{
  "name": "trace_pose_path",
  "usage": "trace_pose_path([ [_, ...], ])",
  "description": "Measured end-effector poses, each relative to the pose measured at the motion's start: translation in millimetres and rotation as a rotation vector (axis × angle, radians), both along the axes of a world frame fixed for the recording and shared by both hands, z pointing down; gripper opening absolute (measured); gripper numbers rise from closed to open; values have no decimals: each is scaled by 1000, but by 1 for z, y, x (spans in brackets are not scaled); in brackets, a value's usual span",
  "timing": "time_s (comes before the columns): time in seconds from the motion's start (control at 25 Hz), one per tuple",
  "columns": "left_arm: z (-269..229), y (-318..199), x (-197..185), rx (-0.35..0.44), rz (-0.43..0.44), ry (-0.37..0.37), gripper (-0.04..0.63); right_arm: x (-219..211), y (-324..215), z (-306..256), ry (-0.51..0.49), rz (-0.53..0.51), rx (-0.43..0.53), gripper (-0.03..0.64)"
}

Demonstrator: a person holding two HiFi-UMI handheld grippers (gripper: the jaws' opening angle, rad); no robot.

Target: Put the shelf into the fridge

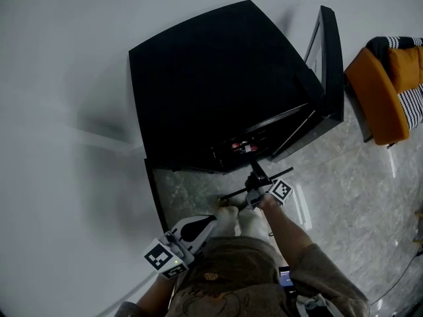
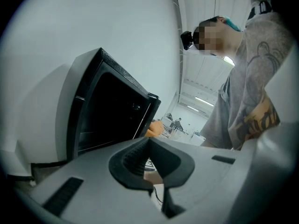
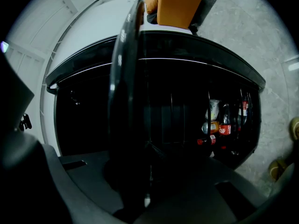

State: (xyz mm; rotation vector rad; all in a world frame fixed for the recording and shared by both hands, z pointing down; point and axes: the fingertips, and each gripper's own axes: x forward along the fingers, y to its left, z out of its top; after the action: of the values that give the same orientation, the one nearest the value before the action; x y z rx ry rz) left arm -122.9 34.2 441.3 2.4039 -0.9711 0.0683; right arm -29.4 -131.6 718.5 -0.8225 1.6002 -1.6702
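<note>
The left tool [image 1: 210, 222] sits low at the left, close to the person's body. Its own view shows the ribbed dark pads [image 2: 133, 157] brought together at the tips with nothing gripped. Past them stand the black fridge [image 2: 110, 115] and part of the person's grey shirt.

In the head view the fridge [image 1: 218, 84] is seen from above against a pale wall [image 1: 59, 78], so its top hides nearly all of the inside. Only a sliver of red labels shows at the front lip.

The right tool [image 1: 253, 195] is held just in front of that opening, above the marbled floor [image 1: 344, 197], and is closed on the shelf [image 3: 120, 87]. From the head it reads as a few thin black bars. In the right gripper view it is edge-on – a broad dark band running from the top of the frame down into the tool [image 3: 147, 171], where the contact is lost in shadow. The shelf is outside the fridge. Behind it are the dim compartment and some bottles [image 3: 225, 125] at the right.

Further right, the door [image 1: 328, 65] stands open, and an orange chair [image 1: 383, 91] is cut off by the frame edge.
</note>
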Motion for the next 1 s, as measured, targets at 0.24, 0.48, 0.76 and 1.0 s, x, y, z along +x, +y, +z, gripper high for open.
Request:
trace_pose_path([
  [0.24, 4, 0, 6, -6, 9, 9, 6, -5, -9, 2, -3, 4, 3, 26],
  [0.48, 9, -3, 15, -2, 20, 20, 6, -9, -19, 5, 11, 5, 15, 26],
  [0.76, 10, -6, 19, 0, 27, 20, 6, -16, -34, 6, 11, 8, 10, 26],
  [1.0, 10, -6, 17, -5, 18, 10, 6, -25, -53, 6, 9, 16, 1, 26],
])
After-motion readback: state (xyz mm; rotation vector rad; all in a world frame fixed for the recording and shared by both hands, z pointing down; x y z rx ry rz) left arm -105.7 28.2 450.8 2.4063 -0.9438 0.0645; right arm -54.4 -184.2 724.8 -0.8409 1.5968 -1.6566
